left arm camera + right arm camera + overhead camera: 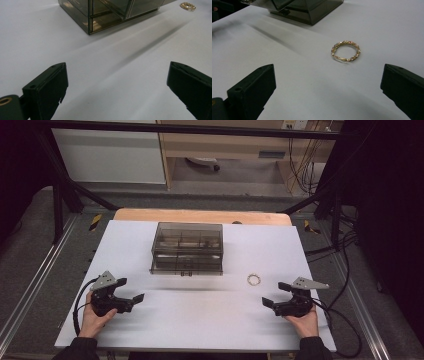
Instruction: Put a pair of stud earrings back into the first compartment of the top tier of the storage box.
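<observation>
- High view: right gripper [274, 294] wide open, empty, near gold bracelet [254, 279]; left gripper [131, 289] likewise.
- Straddle bracelet rim, descend low, close gently.
- Then carry to smoked drawer box [187, 249].

Smoky drawer box [187, 249] on white table [150, 320].

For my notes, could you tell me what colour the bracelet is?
Gold, with small multicoloured sparkles; the bracelet shows best in the right gripper view.
</observation>
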A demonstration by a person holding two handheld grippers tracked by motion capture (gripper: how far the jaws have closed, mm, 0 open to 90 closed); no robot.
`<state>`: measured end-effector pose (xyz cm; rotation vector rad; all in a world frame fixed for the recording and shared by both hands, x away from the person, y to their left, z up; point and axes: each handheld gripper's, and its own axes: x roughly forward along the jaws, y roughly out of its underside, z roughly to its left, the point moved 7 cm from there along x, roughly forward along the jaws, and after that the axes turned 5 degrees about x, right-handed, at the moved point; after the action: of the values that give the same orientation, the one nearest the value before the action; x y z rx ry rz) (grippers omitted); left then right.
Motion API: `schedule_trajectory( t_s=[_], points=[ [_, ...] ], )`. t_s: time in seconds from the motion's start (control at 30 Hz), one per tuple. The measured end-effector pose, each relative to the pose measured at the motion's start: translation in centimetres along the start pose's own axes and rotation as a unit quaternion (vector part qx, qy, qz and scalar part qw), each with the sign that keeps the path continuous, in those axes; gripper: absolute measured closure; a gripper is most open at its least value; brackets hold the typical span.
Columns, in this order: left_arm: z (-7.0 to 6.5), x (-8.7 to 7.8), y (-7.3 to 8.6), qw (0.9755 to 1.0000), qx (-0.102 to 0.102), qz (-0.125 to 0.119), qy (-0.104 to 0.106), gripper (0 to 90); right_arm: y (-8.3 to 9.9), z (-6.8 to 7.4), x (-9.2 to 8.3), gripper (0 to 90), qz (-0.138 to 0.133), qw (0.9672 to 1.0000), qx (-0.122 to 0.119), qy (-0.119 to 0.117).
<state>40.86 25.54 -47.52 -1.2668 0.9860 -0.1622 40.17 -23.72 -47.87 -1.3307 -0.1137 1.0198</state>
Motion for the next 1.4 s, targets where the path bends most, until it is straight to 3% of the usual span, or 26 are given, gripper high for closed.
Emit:
schedule_trajectory(
  t_s=[0.63, 1.2, 1.4],
  points=[
    [0.0, 0.3, 0.2, 1.0000, 0.002, 0.007, 0.001, 3.4, -0.3, -0.1, 0.0, 0.6, 0.003, 1.0000, -0.002, 0.009],
    [0.0, 0.4, 0.3, 0.9999, 0.003, 0.010, -0.001, 3.4, -1.1, 0.1, 1.2, 1.2, 0.020, 0.9995, 0.005, 0.023],
    [0.0, 0.3, 0.3, 0.9999, 0.002, 0.010, -0.002, 3.4, -2.0, 0.4, 2.1, 2.5, 0.025, 0.9993, -0.003, 0.028]
  ],
)
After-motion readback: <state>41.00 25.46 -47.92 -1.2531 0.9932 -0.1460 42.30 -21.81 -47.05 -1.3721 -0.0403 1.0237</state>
